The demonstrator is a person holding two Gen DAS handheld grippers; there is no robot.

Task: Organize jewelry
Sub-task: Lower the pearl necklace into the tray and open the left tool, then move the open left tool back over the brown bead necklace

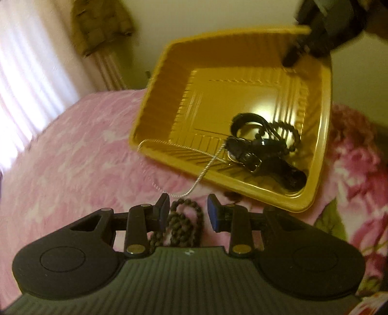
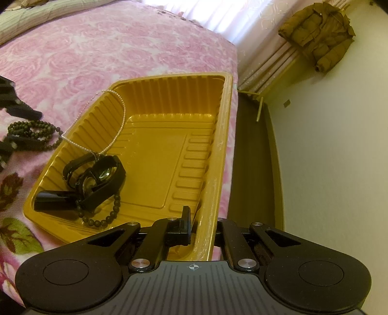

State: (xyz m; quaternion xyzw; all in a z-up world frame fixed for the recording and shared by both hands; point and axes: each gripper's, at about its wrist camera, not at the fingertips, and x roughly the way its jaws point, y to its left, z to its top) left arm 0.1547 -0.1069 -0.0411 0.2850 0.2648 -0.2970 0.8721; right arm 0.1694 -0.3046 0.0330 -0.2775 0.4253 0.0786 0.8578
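Between our left tool's [image 1: 188, 213] spread fingers lies a brown bead necklace [image 1: 180, 224], untouched; our right tool [image 2: 202, 226] pinches the gold tray's [image 2: 219, 145] rim.

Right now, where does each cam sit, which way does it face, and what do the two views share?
Left wrist: on the left gripper, looking down over the pink bedspread at the brown bead string between its open fingers; right gripper at the tray's far rim.
Right wrist: on the right gripper, shut on the gold tray rim, facing across the bed toward the curtain; left gripper at the left edge.
Shared: tray, watch, silver chain, beads, jacket.
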